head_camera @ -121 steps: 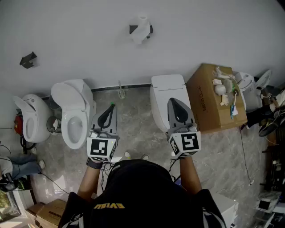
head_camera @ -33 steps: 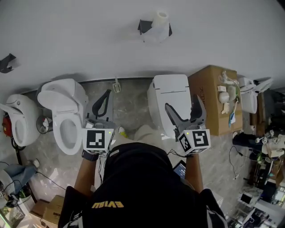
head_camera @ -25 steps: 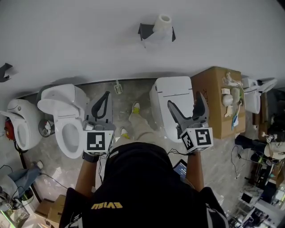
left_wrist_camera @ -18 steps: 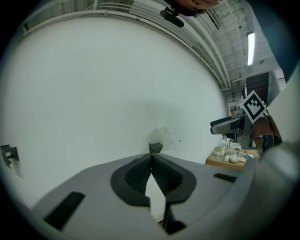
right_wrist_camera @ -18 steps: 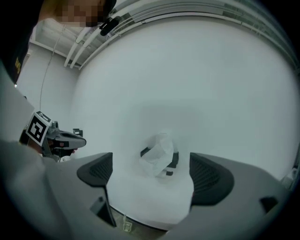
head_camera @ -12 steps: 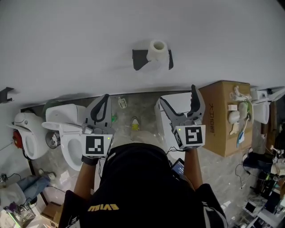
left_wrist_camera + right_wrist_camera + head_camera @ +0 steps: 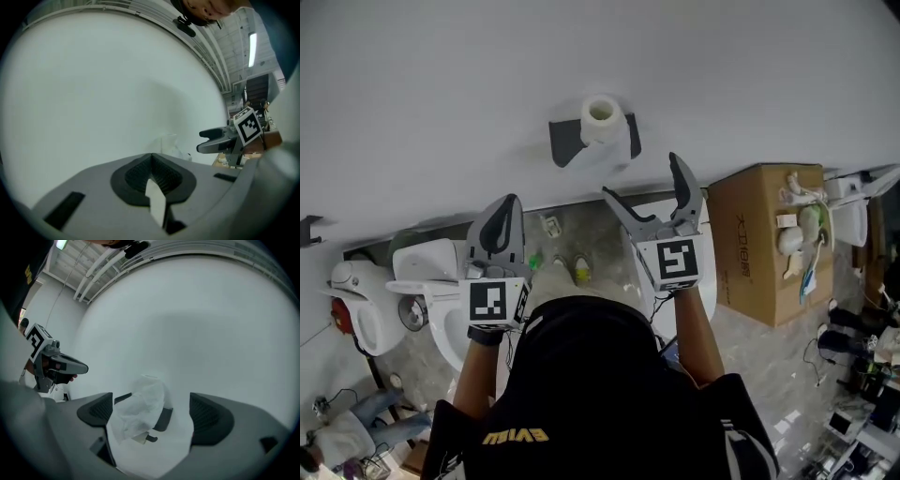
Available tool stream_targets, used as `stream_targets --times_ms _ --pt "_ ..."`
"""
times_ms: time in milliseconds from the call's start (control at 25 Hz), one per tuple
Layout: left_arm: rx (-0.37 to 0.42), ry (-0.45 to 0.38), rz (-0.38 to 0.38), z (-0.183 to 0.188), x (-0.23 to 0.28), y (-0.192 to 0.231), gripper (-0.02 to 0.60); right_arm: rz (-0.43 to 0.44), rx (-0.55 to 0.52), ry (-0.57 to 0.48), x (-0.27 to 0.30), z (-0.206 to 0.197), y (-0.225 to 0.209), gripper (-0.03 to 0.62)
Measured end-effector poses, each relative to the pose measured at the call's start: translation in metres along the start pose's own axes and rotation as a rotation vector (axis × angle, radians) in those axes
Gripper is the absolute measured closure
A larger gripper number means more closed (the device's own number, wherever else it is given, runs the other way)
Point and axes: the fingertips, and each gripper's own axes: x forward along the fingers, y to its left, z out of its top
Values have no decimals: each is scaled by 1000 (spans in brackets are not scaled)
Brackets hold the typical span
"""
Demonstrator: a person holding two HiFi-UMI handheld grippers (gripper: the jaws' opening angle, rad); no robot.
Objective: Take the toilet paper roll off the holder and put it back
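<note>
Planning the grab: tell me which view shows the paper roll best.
Right gripper view: the paper roll appears large, framed between the open jaws. Head view shows it small, from above; left gripper view, only faintly.

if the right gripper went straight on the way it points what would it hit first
Most likely the toilet paper roll on its wall holder, centred ahead of the right gripper with jaws open; distance unclear.

The right gripper (image 7: 640, 175) has risen, jaws now spread, toward the toilet paper roll (image 7: 600, 118).
</note>
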Motion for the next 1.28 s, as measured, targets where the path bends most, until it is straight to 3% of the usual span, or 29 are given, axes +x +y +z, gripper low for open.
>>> stream_targets --times_ms 240,800,1080,1280 --pt "7 -40 -43 8 19 -13 574 -4 -23 -1 11 3 -7 78" --pt "18 -48 -54 8 24 2 574 -9 14 41 57 -9 -4 85" --pt "20 -77 -41 13 23 9 574 13 7 66 82 -15 0 98" --pt "13 -55 -16 13 21 16 574 20 -8 73 93 -15 2 108"
